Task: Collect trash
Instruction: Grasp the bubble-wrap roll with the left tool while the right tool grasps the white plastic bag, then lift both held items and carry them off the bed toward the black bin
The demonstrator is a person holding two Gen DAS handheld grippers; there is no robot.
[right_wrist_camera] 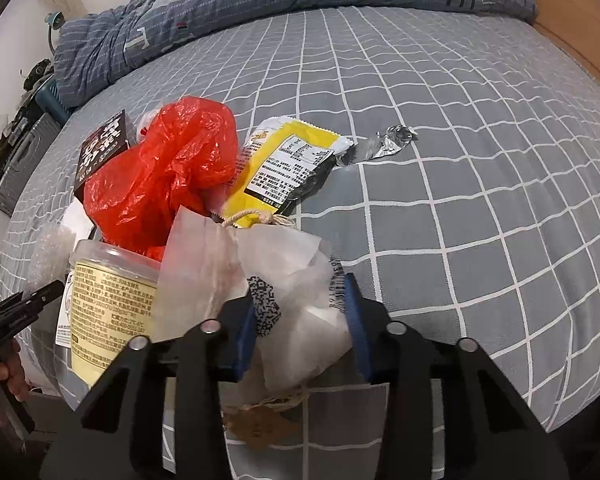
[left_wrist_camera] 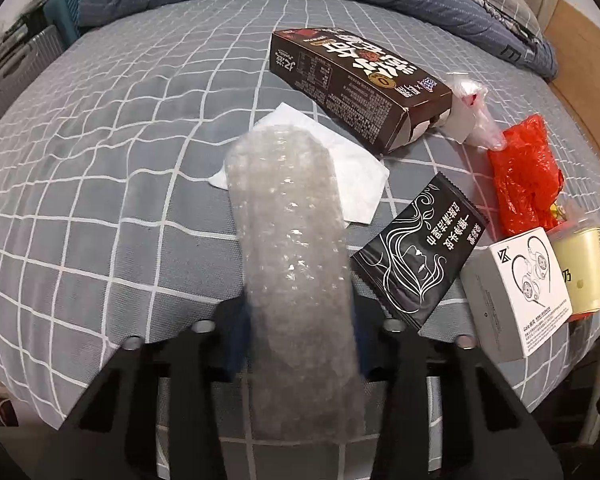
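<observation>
My left gripper [left_wrist_camera: 298, 320] is shut on a roll of bubble wrap [left_wrist_camera: 292, 240] and holds it above the bed. Beyond it lie a white tissue [left_wrist_camera: 352, 184], a brown carton [left_wrist_camera: 356, 88], a black sachet [left_wrist_camera: 420, 248], a red plastic bag [left_wrist_camera: 524, 184], a white earphone box [left_wrist_camera: 520, 292] and a cream cup [left_wrist_camera: 580, 268]. My right gripper [right_wrist_camera: 304, 332] is shut on a translucent white paper bag [right_wrist_camera: 284, 284] with a string and tag. Near it are the cream cup [right_wrist_camera: 108, 304], the red bag [right_wrist_camera: 168, 168], a yellow packet [right_wrist_camera: 288, 164] and a foil scrap [right_wrist_camera: 388, 140].
The grey checked bed sheet [right_wrist_camera: 480, 220] stretches to the right. A blue quilt [right_wrist_camera: 280, 4] is bunched at the far end. A wooden bed frame [right_wrist_camera: 580, 32] runs along the right. The left gripper's tip [right_wrist_camera: 32, 300] shows at the left edge of the right wrist view.
</observation>
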